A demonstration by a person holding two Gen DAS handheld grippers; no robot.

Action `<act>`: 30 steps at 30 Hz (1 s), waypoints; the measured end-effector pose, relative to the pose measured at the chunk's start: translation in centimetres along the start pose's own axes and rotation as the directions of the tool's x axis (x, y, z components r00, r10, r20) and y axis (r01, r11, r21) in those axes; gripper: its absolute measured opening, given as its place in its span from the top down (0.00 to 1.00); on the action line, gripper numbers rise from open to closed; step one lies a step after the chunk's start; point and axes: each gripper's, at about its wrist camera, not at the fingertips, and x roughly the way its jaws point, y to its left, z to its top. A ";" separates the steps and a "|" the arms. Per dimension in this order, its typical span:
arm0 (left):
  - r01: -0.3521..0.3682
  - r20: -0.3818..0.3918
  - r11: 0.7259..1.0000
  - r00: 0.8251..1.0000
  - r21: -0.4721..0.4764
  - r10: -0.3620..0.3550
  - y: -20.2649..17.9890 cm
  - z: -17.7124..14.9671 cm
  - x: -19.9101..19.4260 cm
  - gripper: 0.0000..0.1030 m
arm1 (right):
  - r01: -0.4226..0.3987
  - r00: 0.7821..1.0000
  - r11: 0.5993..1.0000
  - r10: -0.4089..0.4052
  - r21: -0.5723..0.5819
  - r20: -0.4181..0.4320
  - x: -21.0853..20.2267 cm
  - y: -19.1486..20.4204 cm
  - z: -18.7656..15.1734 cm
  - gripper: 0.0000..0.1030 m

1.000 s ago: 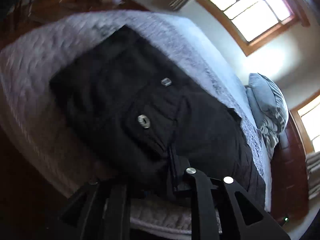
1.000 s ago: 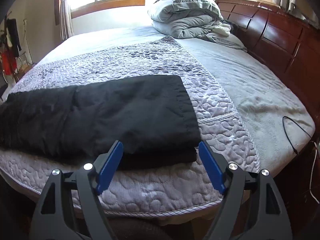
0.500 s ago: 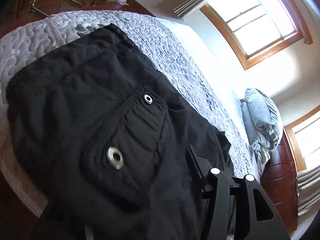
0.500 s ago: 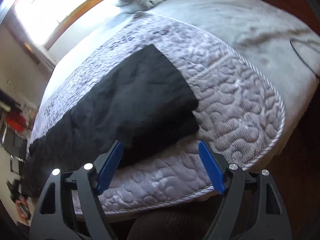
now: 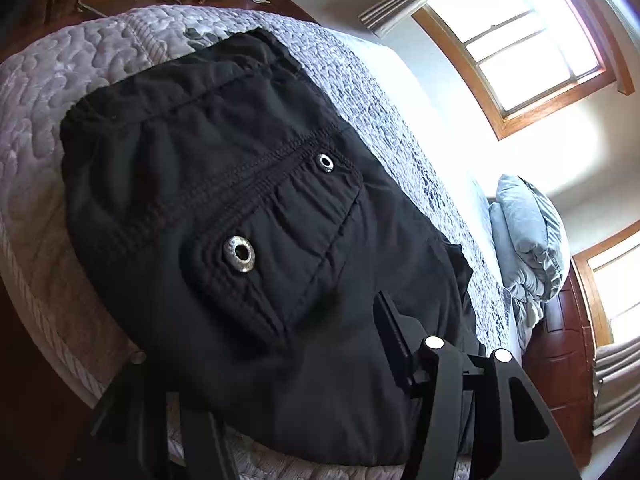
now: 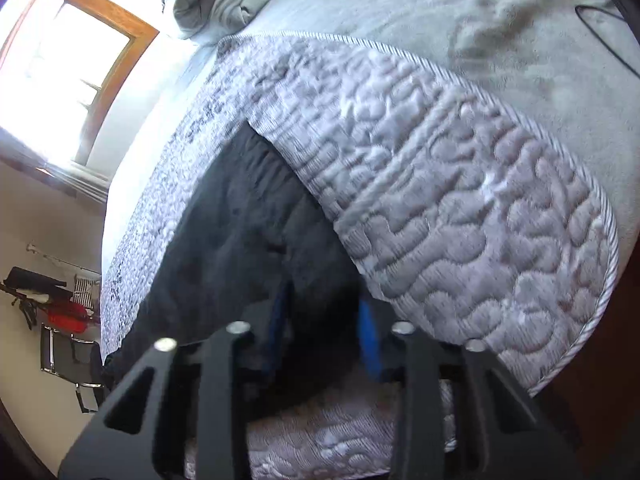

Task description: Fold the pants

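Note:
Black pants (image 5: 248, 216) lie flat along the near edge of the quilted bed (image 5: 80, 64). The left wrist view shows the waist end with a back pocket and two metal eyelets. My left gripper (image 5: 280, 372) is over the pants with fabric between its fingers; one finger (image 5: 394, 332) shows on top, the other is hidden under cloth. In the right wrist view the leg hem (image 6: 256, 232) runs up to my right gripper (image 6: 324, 336), whose blue pads (image 6: 370, 336) have closed in around the hem corner.
A folded grey comforter (image 5: 528, 232) lies at the head of the bed by the dark wood headboard (image 5: 560, 336). Windows (image 5: 516, 40) are behind the bed. A black cable (image 6: 600, 28) lies on the grey sheet. Chairs (image 6: 72, 352) stand on the floor past the bed.
Both grippers moved forward onto the pants. The right jaws narrowed from wide open onto the hem corner. The left gripper slid over the waist end and cloth now lies between its fingers.

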 end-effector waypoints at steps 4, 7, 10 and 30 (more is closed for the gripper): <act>-0.022 0.029 1.000 0.999 -0.004 0.022 -0.6 0.5 0.8 0.47 | -0.061 0.997 0.998 0.062 -0.033 0.035 -2.5 1.2 0.0 0.83; -0.031 0.039 0.999 0.999 -0.011 0.032 -1.1 1.0 1.4 0.47 | -0.065 0.997 0.996 0.067 -0.060 0.035 -3.8 1.4 -0.8 0.83; -0.040 0.038 0.999 0.998 -0.017 0.041 -1.4 1.4 2.0 0.47 | 0.055 0.999 0.994 -0.054 -0.096 0.008 -2.9 0.6 -1.6 0.84; -0.013 0.127 1.000 0.992 -0.026 0.016 1.2 3.5 -3.3 0.16 | 0.085 0.993 0.983 -0.098 -0.162 -0.072 -0.1 1.0 -3.7 0.59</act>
